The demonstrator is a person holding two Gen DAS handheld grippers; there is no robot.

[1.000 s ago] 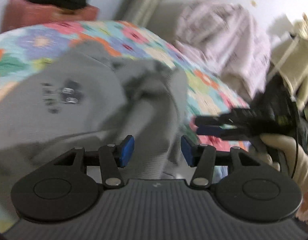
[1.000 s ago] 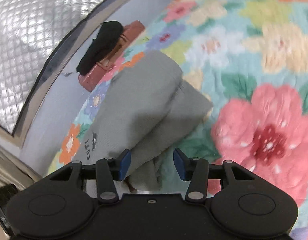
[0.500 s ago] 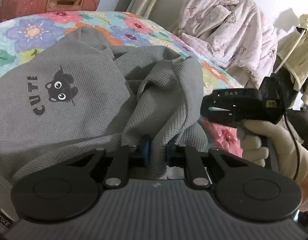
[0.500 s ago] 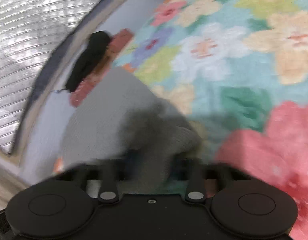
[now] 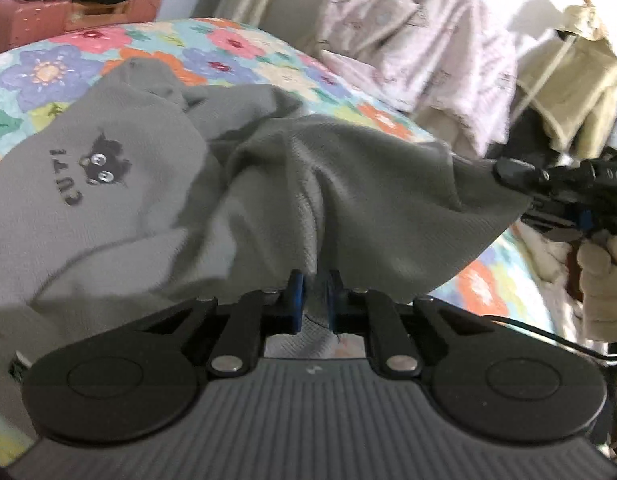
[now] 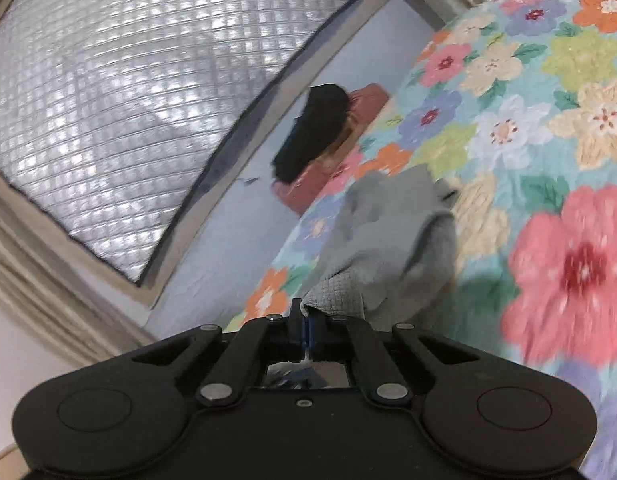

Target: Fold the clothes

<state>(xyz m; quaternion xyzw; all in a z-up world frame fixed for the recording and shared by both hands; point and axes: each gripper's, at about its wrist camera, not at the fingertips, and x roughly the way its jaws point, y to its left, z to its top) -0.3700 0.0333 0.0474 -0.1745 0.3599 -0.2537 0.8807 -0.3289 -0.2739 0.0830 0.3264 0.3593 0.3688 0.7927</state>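
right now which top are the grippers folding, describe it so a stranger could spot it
Find the bed with the bright floral quilt; the grey sweatshirt lies spread over it, with one edge pinched in the left gripper and another in the right gripper. Unlike the pink robe and beige garment hanging behind, it is plain grey with a small black cat print.

Left gripper [image 5: 313, 295] jaws nearly closed, right gripper [image 6: 307, 325] jaws closed

Open floral bedspread [image 6: 548, 92] right of the sweatshirt [image 6: 388, 232]; suitcase [image 6: 332, 160] beyond.
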